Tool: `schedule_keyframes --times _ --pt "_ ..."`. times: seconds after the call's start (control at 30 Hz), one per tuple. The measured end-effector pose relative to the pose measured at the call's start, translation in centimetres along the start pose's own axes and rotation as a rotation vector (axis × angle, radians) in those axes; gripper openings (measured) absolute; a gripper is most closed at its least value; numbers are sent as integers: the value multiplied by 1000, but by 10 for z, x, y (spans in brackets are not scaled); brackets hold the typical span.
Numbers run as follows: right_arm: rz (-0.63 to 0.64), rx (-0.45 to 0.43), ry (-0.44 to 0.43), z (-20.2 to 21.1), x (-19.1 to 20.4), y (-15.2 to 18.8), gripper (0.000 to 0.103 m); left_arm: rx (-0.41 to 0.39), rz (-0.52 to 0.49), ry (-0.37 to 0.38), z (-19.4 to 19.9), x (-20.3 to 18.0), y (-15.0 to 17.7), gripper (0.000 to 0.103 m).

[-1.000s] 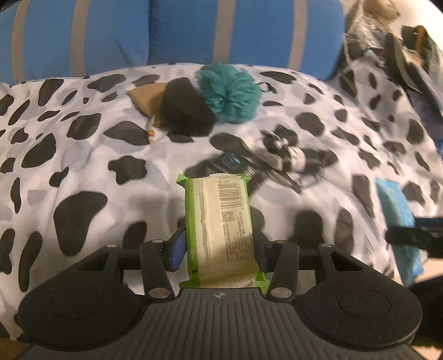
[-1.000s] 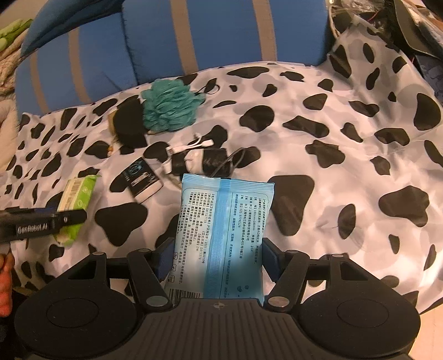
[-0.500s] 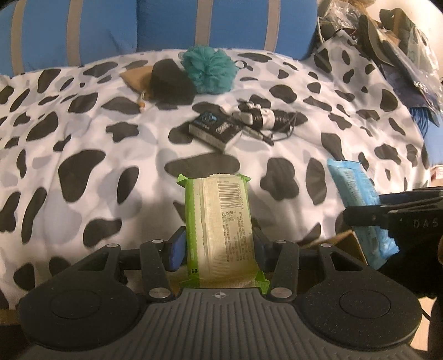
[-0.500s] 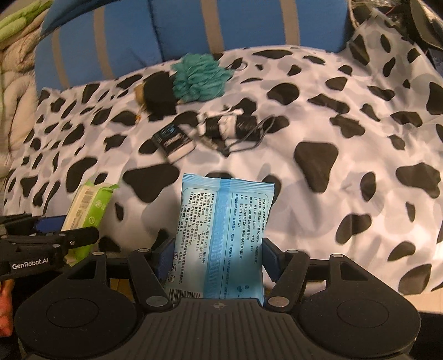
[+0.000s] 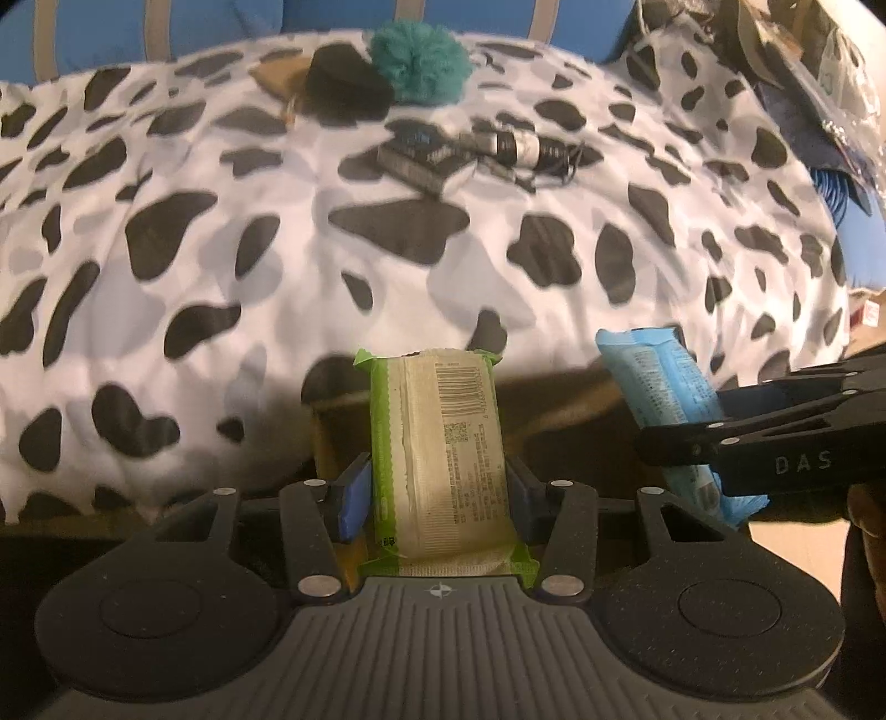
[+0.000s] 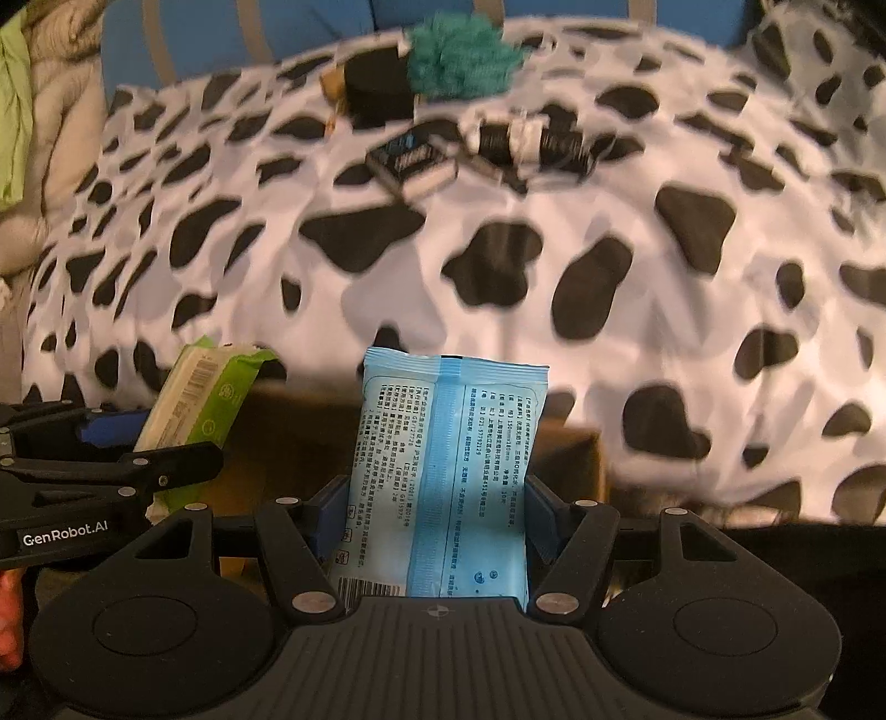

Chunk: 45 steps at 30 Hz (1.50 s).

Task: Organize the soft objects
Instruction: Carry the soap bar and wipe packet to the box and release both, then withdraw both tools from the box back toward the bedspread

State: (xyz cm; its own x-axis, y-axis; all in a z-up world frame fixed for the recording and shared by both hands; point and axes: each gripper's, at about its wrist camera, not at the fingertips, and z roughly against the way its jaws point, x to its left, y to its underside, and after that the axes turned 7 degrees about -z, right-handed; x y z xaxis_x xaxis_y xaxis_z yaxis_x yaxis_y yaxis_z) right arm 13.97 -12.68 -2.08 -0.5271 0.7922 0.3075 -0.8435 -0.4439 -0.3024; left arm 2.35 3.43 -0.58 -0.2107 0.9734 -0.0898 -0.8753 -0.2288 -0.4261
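Observation:
My left gripper [image 5: 438, 495] is shut on a green and cream tissue pack [image 5: 443, 459], which stands upright between the blue pads. My right gripper [image 6: 432, 515] is shut on a light blue wipes pack [image 6: 443, 476], also upright. Both packs hang over an open brown cardboard box [image 6: 576, 459] at the near edge of the bed. The left wrist view shows the blue pack [image 5: 659, 393] to the right in the right gripper [image 5: 686, 426]. The right wrist view shows the green pack [image 6: 205, 404] to the left in the left gripper [image 6: 149, 443].
A cow-print bed cover [image 5: 221, 249] fills the view. At its far side lie a teal bath pouf [image 5: 418, 58], a black round item [image 5: 340, 83], a small dark box [image 5: 421, 155] and a bundled cable [image 5: 520, 147]. Blue striped pillows [image 5: 221, 22] stand behind.
Both grippers have drawn back from over the bed to its near edge, each still holding its pack. The cardboard box has come into view below them.

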Motion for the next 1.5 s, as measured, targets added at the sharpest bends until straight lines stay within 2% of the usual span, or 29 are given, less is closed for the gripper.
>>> schedule_keyframes --times 0.4,0.77,0.8,0.83,0.87,0.9,0.93,1.07,1.33,1.5 --pt "62 130 46 -21 12 13 68 87 -2 3 -11 -4 8 48" --pt "57 153 74 -26 8 11 70 130 20 -23 -21 -1 4 49" --pt "61 154 85 -27 8 12 71 131 31 -26 -22 0 3 51" --pt "64 156 93 -28 9 12 77 133 42 -28 -22 2 3 63" --pt "65 156 96 -28 8 12 85 133 54 -34 -22 4 2 68" --pt "67 153 101 -28 8 12 88 132 60 -41 -23 5 2 72" --pt "71 147 107 -27 9 12 93 131 65 -47 -23 6 2 72" --pt "84 122 116 -24 10 11 103 146 74 -52 -25 7 1 72" --pt "83 85 146 -20 10 10 103 122 83 -53 -22 7 0 72" --pt "73 31 141 -11 8 7 103 75 97 -56 -16 8 -4 72"
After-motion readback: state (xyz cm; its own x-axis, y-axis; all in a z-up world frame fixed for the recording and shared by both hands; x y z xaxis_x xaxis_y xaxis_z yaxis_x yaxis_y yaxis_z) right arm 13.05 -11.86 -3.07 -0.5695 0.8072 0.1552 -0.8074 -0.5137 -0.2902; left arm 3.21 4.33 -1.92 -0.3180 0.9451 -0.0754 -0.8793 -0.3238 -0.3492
